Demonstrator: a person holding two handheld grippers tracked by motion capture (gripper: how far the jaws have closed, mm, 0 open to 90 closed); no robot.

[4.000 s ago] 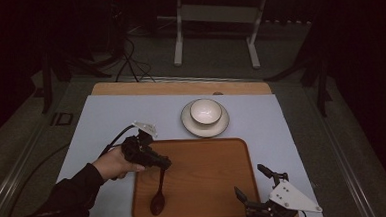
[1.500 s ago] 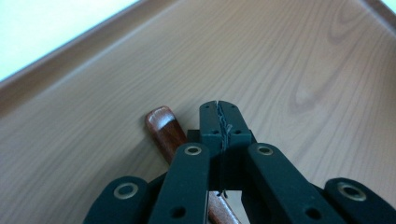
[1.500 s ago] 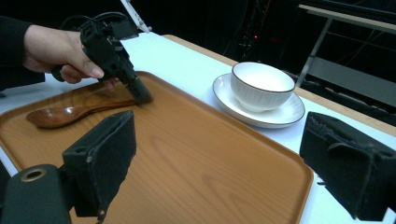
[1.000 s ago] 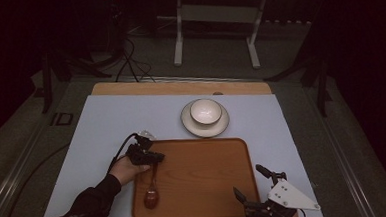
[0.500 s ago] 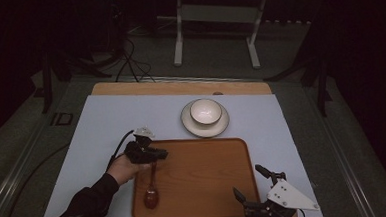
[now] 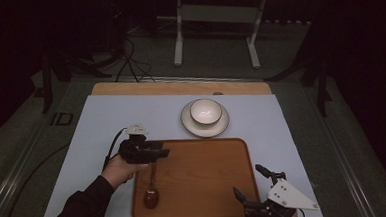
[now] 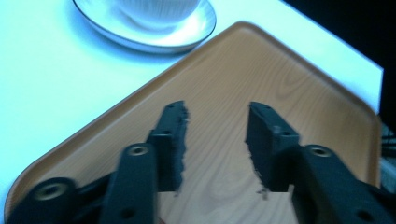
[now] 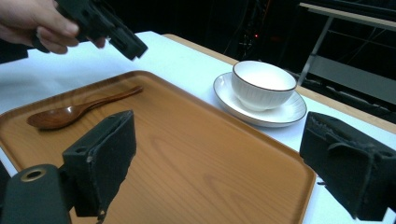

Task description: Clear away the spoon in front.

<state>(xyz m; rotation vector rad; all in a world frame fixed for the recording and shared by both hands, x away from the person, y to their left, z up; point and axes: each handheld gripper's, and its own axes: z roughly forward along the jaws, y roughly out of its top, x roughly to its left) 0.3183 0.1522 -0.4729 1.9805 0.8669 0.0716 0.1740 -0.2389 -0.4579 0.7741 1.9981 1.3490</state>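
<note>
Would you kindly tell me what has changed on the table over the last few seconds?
The left gripper has let go of the wooden spoon, which now lies flat on the tray, and has lifted slightly away with its jaws open. The right gripper, bowl and saucer stayed put.

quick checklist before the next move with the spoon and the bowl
1. Spoon lying free on the tray, nothing gripping it: ok.
2. Left hand-held gripper open and empty, jaws apart above the tray in the left gripper view: ok.
3. Right hand-held gripper open and empty at the tray's near right corner: ok.
4. Bowl upright on its saucer, beyond the tray: ok.
5. Bowl empty: ok, the inside looks plain white in the right gripper view.
6. Spoon bowl clean: cannot tell.
</note>
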